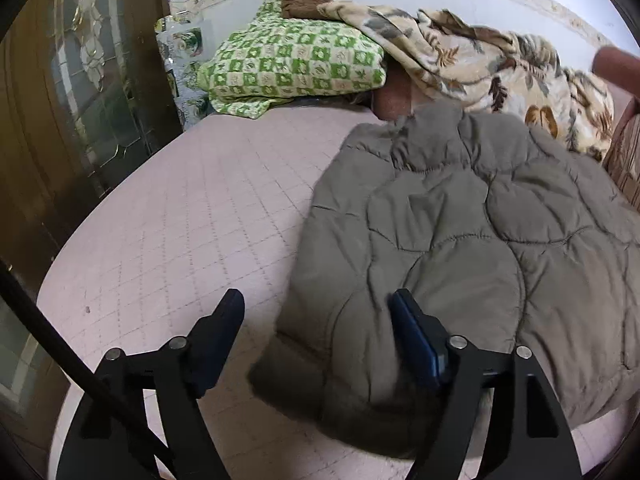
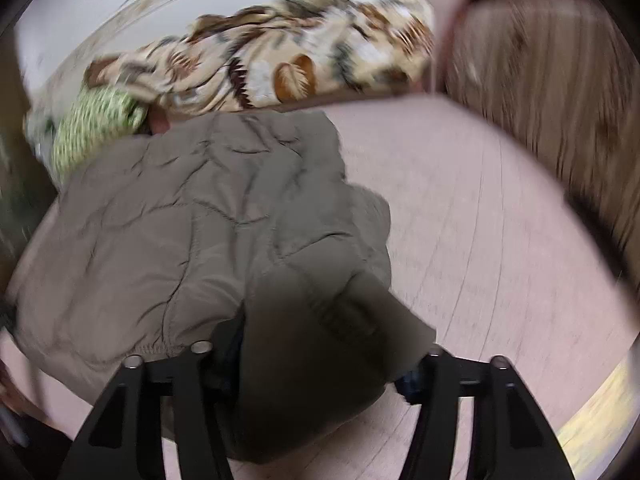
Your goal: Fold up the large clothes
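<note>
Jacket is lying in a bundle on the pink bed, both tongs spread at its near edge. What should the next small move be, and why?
Probably draw both tongs back clear of the quilted jacket. The left tongs stand open over its near-left corner without gripping. The right tongs also look open, though a fold still lies between them. The jacket rests bundled on the pink bed cover, so it seems just released; clearing out first lets the next fold edge be picked.

My two wrist cameras look steeply down, close over the bed (image 1: 168, 216); both share the quilted jacket (image 1: 460, 216) and patterned blanket (image 2: 280, 60).
</note>
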`<state>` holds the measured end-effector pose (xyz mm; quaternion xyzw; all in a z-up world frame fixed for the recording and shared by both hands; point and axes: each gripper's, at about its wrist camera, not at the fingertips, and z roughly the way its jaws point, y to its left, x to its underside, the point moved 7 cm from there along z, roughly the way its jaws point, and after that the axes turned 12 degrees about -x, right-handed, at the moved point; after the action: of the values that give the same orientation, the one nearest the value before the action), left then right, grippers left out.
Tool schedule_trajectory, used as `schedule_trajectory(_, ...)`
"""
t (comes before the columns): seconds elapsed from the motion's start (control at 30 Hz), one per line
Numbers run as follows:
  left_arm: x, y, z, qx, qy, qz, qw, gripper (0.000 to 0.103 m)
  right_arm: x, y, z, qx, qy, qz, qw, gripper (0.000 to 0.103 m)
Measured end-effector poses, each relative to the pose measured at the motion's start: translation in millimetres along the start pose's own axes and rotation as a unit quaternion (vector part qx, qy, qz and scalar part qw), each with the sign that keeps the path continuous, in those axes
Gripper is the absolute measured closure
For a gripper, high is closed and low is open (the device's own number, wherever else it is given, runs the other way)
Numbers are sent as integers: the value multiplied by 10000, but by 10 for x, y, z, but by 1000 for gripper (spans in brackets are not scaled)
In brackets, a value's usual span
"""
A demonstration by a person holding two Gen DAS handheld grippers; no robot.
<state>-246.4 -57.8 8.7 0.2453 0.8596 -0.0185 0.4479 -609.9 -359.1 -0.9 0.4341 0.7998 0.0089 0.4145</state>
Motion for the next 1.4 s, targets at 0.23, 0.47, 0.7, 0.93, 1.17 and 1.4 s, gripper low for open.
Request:
schedule_trajectory(0.23, -310, 407, -572, -172, -768, -588, 9952, 28, 171, -177, -735, -108, -509, 452, 9976, 31)
schedule_trajectory(0.47, -908, -249, -694, 431, -859, 134, 9953, 27, -483, 318, -849, -211, -1015, -366, 9939, 31)
schedule_trajectory(0.7, -1315, -1332, 75, 713, -69, 955, 9928, 27, -1227, 870, 149, -288, -630, -883, 9937, 31)
schedule_trajectory(0.93, -1150, -1590, 1127, 516, 1185, 988, 9867, 27, -1444, 697, 1356, 119, 367, -824, 9959, 32)
schedule_trajectory(1.17, -1062, -1726, 1396, 433, 1470, 1008, 9830, 24, -1214, 426, 1919, 145, 1152, -612, 9913, 29)
schedule_trajectory(1.4, -1239, -1456, 678, 984, 700, 669, 9904, 25, -1376, 522, 1341, -35, 606, -604, 9963, 30)
